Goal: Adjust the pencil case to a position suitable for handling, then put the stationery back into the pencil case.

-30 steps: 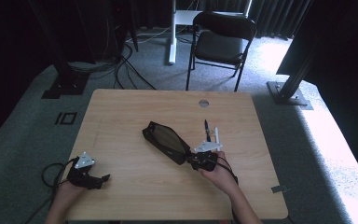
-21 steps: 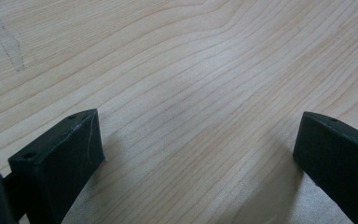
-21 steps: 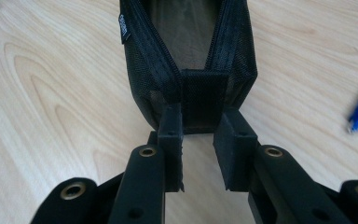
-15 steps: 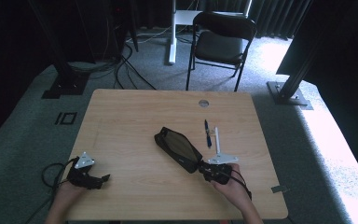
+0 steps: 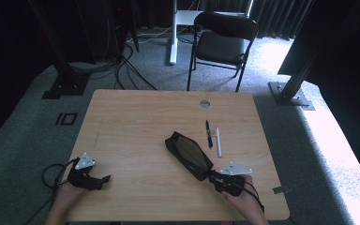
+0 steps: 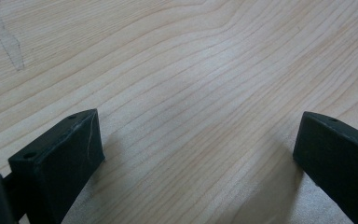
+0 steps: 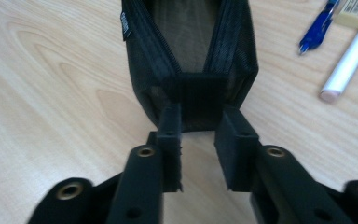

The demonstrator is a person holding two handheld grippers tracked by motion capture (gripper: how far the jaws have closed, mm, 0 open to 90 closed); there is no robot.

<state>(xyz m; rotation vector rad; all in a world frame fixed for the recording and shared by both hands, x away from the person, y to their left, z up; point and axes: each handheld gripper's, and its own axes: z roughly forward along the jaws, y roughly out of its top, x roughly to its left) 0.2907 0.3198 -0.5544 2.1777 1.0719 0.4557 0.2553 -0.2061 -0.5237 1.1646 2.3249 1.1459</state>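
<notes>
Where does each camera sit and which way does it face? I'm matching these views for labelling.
High view: above the person's side, facing forward and down on the table; both hands, left claw and right claw show.
Left gripper view: on the left claw, facing bare wood between its black jaws.
Right gripper view: on the right claw, facing the black mesh pouch.
High and right gripper views share pouch, blue pen, white pen.

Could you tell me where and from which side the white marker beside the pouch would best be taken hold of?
Probably at mid-barrel, from above, jaws closing across its width. The white marker lies flat on the table, pointing away from the person, close beside the blue pen on its left, so one jaw must slip into that narrow gap. Its right side is clear.
</notes>
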